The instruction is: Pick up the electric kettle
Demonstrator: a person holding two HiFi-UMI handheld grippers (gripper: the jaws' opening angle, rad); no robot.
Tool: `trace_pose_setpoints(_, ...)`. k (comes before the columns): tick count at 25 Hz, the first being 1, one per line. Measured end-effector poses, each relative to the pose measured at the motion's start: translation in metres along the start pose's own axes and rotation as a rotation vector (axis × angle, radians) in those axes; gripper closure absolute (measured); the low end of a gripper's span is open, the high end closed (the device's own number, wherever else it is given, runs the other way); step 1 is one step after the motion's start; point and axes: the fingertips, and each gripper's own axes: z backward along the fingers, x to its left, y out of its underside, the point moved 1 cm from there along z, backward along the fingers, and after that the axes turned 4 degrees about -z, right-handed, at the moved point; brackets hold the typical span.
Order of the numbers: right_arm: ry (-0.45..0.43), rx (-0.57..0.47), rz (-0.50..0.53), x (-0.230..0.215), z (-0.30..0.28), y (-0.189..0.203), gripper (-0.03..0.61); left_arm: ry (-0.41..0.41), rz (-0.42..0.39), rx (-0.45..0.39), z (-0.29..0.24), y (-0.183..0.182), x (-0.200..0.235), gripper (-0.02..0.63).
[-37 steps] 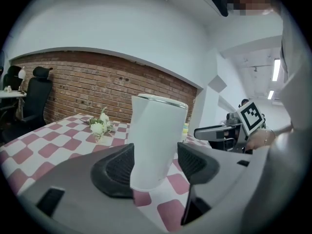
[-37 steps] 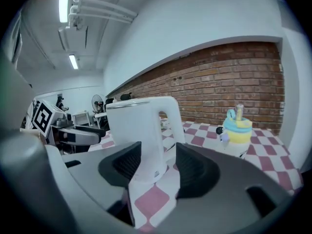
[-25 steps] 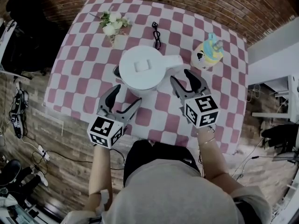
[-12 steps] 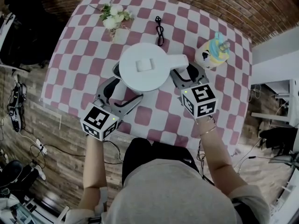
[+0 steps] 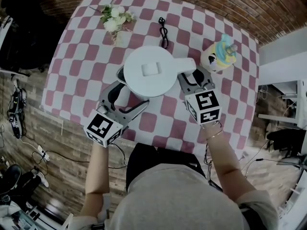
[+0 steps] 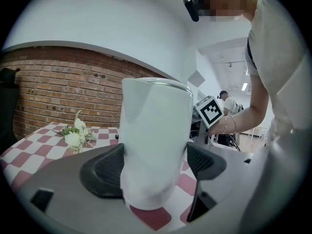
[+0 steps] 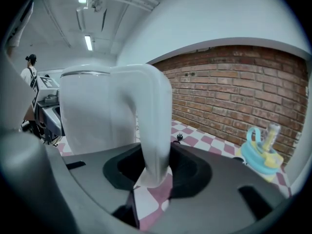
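Note:
A white electric kettle stands upright on the red-and-white checked table, its handle pointing right. My left gripper reaches in from the near left with its jaws spread wide. The kettle's body stands between them, and the pads lie close beside its sides without squeezing. My right gripper is closing its jaws on the handle. Both pads meet the handle's lower part.
A small bunch of white flowers lies at the far left of the table. A black cable lies behind the kettle. A yellow and blue toy cup stands at the right. The table's near edge runs just under both grippers.
Both grippers have moved forward to the kettle. The left one now straddles its body. The right one's jaws have narrowed around the handle.

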Motion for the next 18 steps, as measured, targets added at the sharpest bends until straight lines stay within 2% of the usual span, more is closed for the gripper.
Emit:
trace_pose_setpoints(9,0.017,0.003,-0.056,0.001,0.005,-0.002,0.443,0.009,-0.010,0.013,0.001,-0.006,0.001,0.212)
trace_pose_setpoints(18,0.056,-0.092,-0.115,0.000,0.037,-0.036,0.440,0.033,-0.034,-0.099,0.013,-0.053,-0.009,0.210)
